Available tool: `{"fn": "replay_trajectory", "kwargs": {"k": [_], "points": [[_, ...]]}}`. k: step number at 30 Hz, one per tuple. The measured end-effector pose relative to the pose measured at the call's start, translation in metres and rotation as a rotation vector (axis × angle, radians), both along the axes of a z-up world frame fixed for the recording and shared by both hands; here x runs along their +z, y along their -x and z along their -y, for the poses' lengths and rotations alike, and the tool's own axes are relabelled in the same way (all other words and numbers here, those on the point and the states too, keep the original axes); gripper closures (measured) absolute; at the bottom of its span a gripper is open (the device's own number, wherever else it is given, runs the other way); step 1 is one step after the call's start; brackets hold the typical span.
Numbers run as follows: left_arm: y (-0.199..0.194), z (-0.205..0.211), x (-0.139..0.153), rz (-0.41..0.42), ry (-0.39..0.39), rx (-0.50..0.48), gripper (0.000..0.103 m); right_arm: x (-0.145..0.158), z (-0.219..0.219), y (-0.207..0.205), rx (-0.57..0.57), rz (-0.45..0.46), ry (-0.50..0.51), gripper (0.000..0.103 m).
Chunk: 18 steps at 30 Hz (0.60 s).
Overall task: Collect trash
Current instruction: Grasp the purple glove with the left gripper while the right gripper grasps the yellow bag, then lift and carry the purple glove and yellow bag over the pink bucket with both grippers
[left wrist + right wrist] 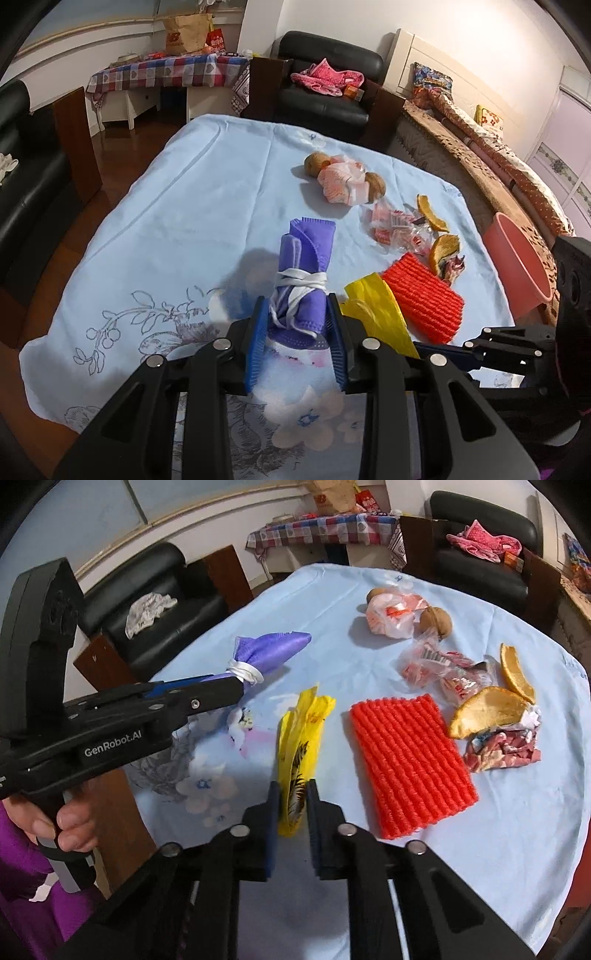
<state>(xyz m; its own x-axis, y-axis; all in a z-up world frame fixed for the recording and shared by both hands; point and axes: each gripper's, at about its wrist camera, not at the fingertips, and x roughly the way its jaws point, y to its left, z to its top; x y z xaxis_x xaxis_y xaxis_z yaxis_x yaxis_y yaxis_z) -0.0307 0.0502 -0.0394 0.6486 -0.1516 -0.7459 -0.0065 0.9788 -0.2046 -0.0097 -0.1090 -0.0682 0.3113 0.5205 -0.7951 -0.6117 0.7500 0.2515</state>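
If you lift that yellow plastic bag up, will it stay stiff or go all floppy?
Probably floppy: the yellow plastic bag is thin, crumpled film, pinched at one end by the right gripper, so the rest would likely droop. It looks light. It may slip, being smooth.

A lived-in home room, probably a bedroom: black armchair [325,74], quilted bed [480,147], checked-cloth side table [166,72].

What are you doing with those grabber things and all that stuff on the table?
A person is tidying trash off a table covered with a light blue cloth. The left hand-held gripper is closed on a rolled purple bag tied with a white strip. The right hand-held gripper pinches a yellow plastic bag. Still lying there: red foam netting, orange peels, wrappers. A pink bin waits beside the table.
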Motion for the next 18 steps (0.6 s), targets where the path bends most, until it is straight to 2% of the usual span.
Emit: {"fn": "replay_trajectory", "kwargs": {"k": [8, 18], "points": [[-0.004, 0.022, 0.022, 0.064, 0.025, -0.043, 0.072, 0.032, 0.042, -0.001, -0.112, 0.082, -0.098, 0.091], [-0.021, 0.074, 0.047, 0.134, 0.036, -0.141, 0.072, 0.058, 0.106, -0.005, -0.322, 0.167, -0.122, 0.091]]}}
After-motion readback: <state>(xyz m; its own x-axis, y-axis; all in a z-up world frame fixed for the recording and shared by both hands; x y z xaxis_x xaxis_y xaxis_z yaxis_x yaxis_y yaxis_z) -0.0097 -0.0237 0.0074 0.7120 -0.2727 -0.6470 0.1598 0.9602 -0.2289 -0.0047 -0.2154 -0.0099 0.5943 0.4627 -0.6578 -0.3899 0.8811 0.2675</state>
